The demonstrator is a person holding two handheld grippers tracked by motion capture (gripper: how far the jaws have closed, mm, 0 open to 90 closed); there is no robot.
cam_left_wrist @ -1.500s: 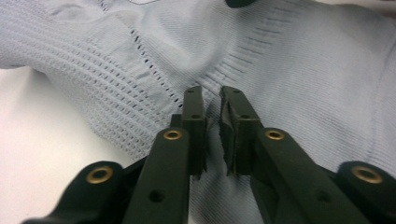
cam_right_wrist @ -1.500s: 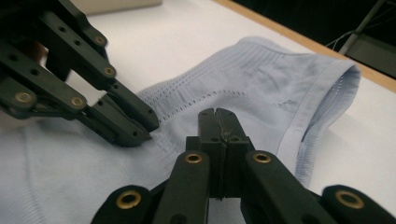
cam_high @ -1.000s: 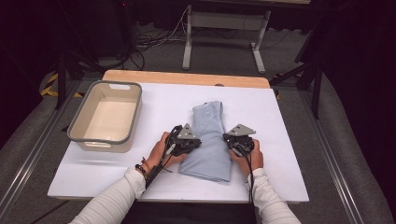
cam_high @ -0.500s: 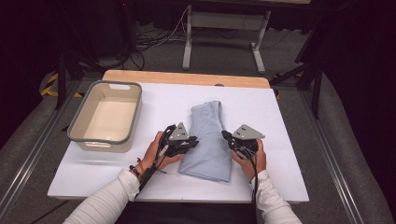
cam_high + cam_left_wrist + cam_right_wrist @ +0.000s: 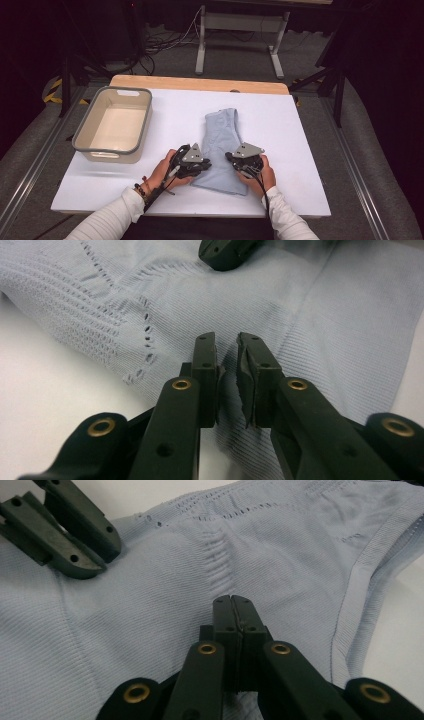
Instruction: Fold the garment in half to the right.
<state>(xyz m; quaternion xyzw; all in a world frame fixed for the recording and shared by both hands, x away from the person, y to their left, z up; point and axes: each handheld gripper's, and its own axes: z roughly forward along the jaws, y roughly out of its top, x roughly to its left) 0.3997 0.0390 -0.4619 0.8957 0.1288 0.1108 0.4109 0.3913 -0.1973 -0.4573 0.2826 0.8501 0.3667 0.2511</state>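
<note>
We count one folded light-blue garment (image 5: 221, 147), one grey-rimmed tub (image 5: 114, 125) and one white table top (image 5: 300, 130), worked by two grippers. The garment lies flat between our two hands, its near end under both sets of jaws, while the tub sits well off beyond and to the outside of the left gripper (image 5: 204, 164). That gripper rests at the garment's near left edge, held low with the hand (image 5: 162, 171) wrapped around its back, jaws pointing inward across the cloth; in the left gripper view (image 5: 227, 367) its jaws stand slightly parted just above the knit, gripping nothing. The right gripper (image 5: 231, 157) sits at the near right edge, hand (image 5: 262, 175) behind it; in the right gripper view (image 5: 232, 611) its jaws are pressed together over the fabric, and we cannot tell whether any cloth is caught.
</note>
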